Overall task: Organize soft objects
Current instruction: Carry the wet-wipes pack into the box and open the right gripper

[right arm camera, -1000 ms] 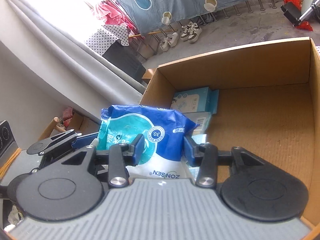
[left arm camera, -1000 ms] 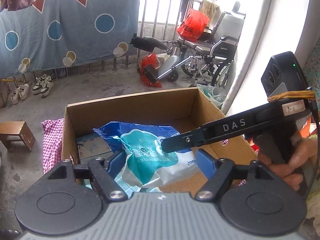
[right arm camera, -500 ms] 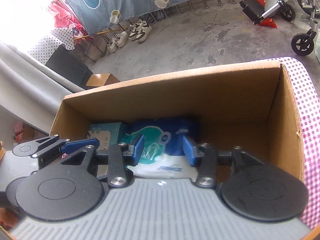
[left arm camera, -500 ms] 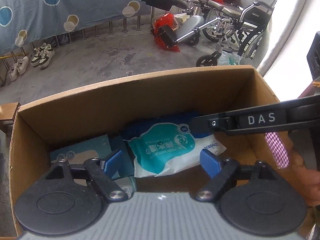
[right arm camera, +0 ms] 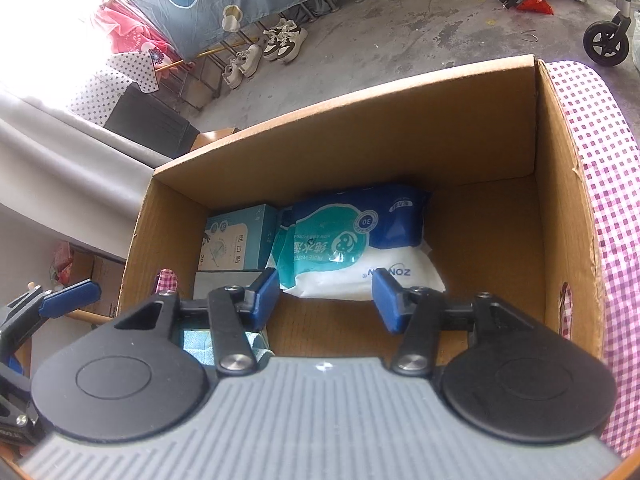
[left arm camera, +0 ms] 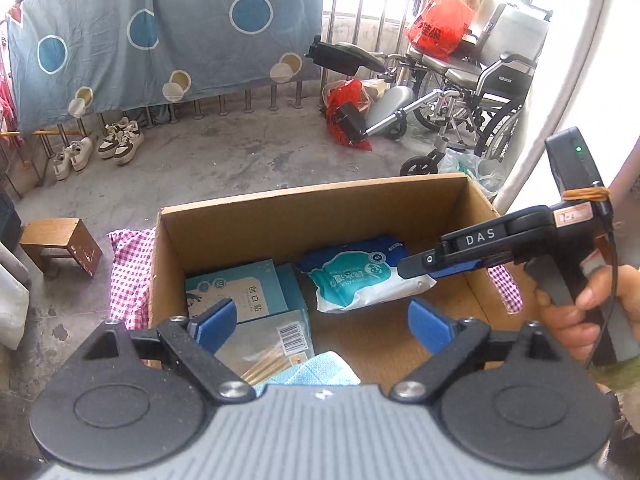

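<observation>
Cardboard box [right arm camera: 560, 216] holds one wipes pack [right arm camera: 356, 240].

Wipes pack [left arm camera: 362, 276] inside cardboard box [left arm camera: 312, 204]

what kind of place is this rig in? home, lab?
Likely a home balcony or enclosed porch, not a lab: a blue patterned bedsheet hangs drying on metal railings, pairs of white sneakers sit on bare concrete, and a folded silver wheelchair is parked by the wall.
</observation>
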Action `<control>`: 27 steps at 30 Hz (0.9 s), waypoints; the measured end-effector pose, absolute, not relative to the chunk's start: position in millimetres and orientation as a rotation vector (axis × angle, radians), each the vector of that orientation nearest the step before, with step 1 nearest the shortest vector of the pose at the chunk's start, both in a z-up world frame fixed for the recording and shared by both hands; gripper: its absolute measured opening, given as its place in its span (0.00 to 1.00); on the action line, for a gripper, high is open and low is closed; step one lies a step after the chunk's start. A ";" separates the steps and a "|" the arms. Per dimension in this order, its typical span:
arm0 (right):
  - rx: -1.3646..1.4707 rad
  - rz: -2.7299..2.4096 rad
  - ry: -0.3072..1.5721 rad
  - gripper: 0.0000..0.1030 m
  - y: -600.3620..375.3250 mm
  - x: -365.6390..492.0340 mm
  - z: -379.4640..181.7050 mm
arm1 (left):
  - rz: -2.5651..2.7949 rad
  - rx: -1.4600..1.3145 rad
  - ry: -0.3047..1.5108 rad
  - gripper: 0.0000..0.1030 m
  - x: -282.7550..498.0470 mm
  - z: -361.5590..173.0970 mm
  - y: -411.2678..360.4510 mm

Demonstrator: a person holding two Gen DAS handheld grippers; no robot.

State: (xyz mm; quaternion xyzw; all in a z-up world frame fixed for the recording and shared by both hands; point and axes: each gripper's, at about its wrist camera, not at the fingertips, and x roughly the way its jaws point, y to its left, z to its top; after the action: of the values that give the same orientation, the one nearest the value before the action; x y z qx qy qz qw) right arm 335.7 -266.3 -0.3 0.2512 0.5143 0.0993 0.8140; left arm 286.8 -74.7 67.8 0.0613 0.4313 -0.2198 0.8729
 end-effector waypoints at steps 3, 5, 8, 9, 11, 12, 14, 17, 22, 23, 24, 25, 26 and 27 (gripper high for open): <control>0.545 0.146 1.108 0.59 -275.8 332.9 -5.9 | -0.449 0.089 0.843 0.96 249.4 84.1 -46.9; 0.519 0.091 1.106 0.60 -276.9 337.5 -11.5 | -0.435 0.059 0.815 0.97 226.7 87.3 -30.4; 0.505 0.031 1.143 0.60 -273.6 352.6 -31.3 | -0.387 0.025 0.791 0.97 194.7 80.6 -7.7; 0.500 0.019 1.162 0.60 -271.7 357.2 -39.0 | -0.366 0.012 0.790 0.97 185.5 76.1 -1.6; 0.507 0.012 1.188 0.61 -264.9 365.2 -54.0 | -0.333 -0.022 0.794 0.97 166.6 66.1 11.5; 0.519 0.022 1.189 0.62 -261.4 367.2 -57.9 | -0.328 -0.043 0.795 0.97 158.0 60.3 19.1; 0.514 0.024 1.185 0.62 -253.4 370.1 -59.6 | -0.315 -0.077 0.802 0.97 144.3 49.3 29.4; 0.452 0.015 1.168 0.63 -236.7 378.5 -56.8 | -0.298 -0.116 0.828 0.97 128.7 29.7 43.8; 0.397 0.009 1.128 0.63 -219.1 385.6 -57.2 | -0.299 -0.180 0.864 0.97 108.0 8.2 58.5; 0.394 0.010 1.122 0.63 -216.5 386.6 -57.7 | -0.301 -0.185 0.864 0.97 105.4 6.9 59.8; 0.390 0.010 1.115 0.63 -217.4 388.7 -58.3 | -0.303 -0.185 0.863 0.97 103.5 6.5 60.4; 0.384 0.008 1.109 0.63 -215.8 389.4 -58.6 | -0.304 -0.181 0.856 0.97 101.1 6.3 60.7; 0.380 0.009 1.102 0.63 -215.3 389.6 -58.6 | -0.304 -0.176 0.849 0.97 99.0 6.5 60.8; 0.379 0.013 1.099 0.64 -215.6 389.4 -58.9 | -0.304 -0.169 0.843 0.97 97.2 6.9 60.3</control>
State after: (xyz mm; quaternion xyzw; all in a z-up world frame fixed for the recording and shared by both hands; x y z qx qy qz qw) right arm 389.4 -215.6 -58.9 0.1790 0.5192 0.0062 0.8357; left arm 97.2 60.3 6.9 -0.0817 0.4069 -0.1470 0.8978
